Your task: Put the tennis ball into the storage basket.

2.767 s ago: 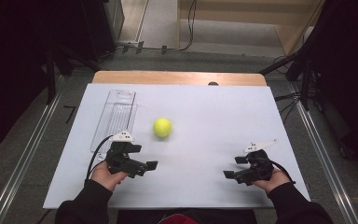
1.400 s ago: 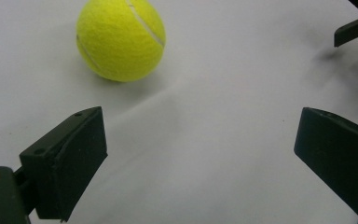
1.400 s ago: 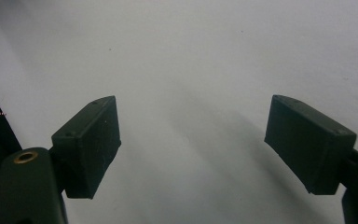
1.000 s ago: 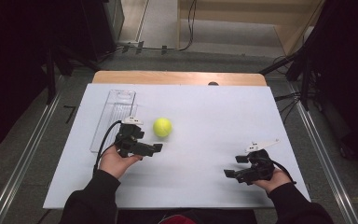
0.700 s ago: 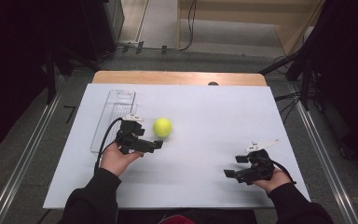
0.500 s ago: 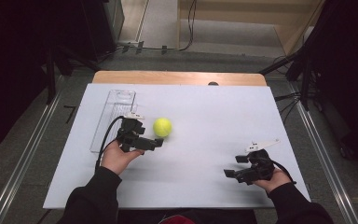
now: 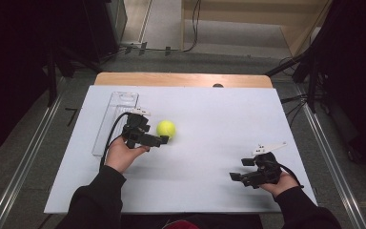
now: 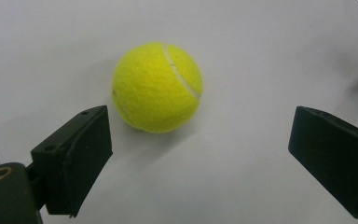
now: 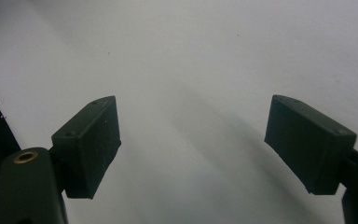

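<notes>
Overhead, my left gripper [image 7: 158, 140] sits just short of the tennis ball [image 7: 166, 129], a clear tray [image 7: 109, 123] behind it; my right gripper [image 7: 238, 177] idles well apart on the white counter [image 7: 209, 119]. Left gripper view: jaws wide apart, ball [image 8: 157, 87] just ahead, probably lined up for grasping. Right gripper view: jaws apart over bare counter [image 9: 186, 60].

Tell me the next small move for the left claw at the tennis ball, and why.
Probably ease the left claw forward and a touch to its left, so the tennis ball sits between its jaws before closing. The jaws stand wide open, the ball lies just ahead of them and nearer the left jaw, not yet between them.
</notes>
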